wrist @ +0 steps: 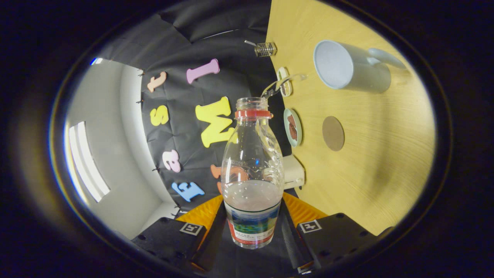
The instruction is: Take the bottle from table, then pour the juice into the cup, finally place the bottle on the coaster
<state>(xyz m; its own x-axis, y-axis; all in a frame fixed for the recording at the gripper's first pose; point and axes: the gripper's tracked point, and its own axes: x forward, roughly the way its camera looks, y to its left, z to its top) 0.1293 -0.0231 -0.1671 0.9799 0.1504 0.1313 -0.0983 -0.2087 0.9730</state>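
Gripper (252,231) fingers press on both sides of the clear plastic bottle with a red neck ring (251,170), so we see it clamped around the bottle's labelled lower part. We see the bottle uncapped, its open mouth pointing away from the fingers, with pale liquid filling roughly its lower third, level with the top of the label.

Beyond the bottle and off to one side, the light wooden worktop (378,162) appears tipped on edge in our view. On it we see a pale grey mug with a handle (349,67), its open mouth facing us, and well apart from the bottle. Between the mug and the fingers lies a round brown coaster (333,133), bare. Along the worktop's near edge we note a small round dish holding something brown (293,127), a clear glass vessel (279,85) next to it, and a white box (293,172) just behind the bottle's shoulder.
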